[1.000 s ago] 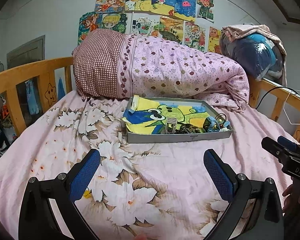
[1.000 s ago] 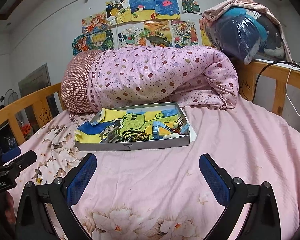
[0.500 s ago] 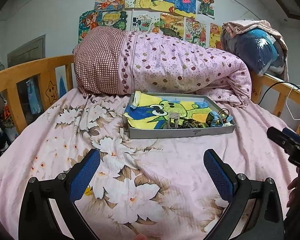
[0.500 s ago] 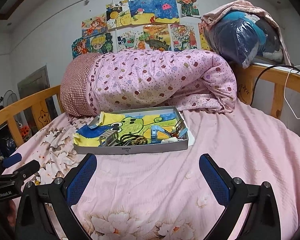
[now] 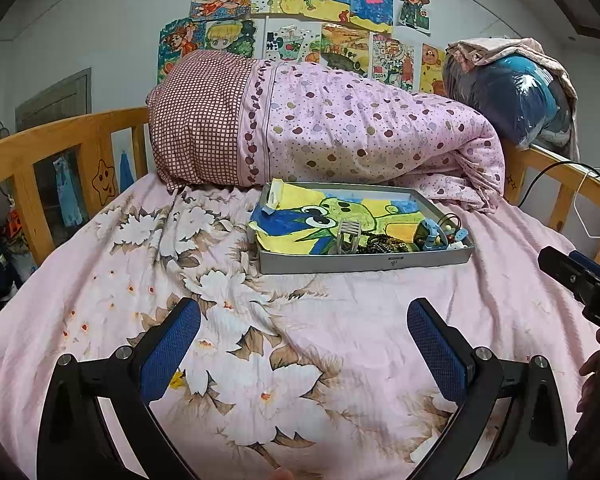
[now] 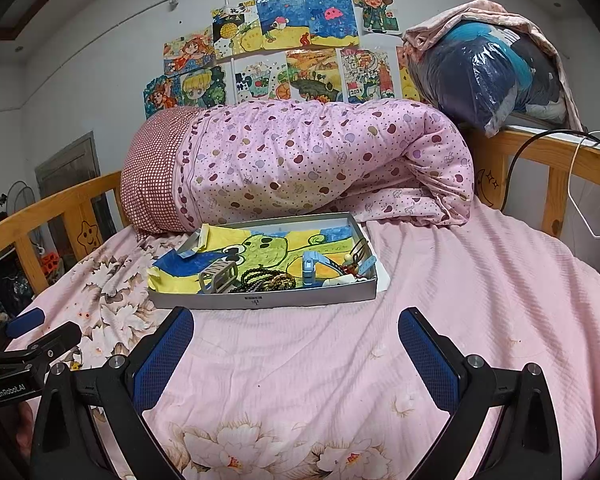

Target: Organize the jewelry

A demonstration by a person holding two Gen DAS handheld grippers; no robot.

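Above the bedsheet (image 5: 292, 320) — both tools, left tool (image 5: 304, 330) and right tool (image 6: 296, 336), wide open, empty.

The bed (image 5: 340, 320) has a wooden rail (image 5: 40, 140) on its sides and a pink sheet (image 6: 460, 280) printed with white flowers on its left half. Two things lie directly on it — a rolled quilt (image 5: 360, 136), pink with apple spots and a checked red end, lies across the far end, and a shallow grey tray (image 5: 364, 265) lies just in front of it, touching the quilt's edge at the back right corner.
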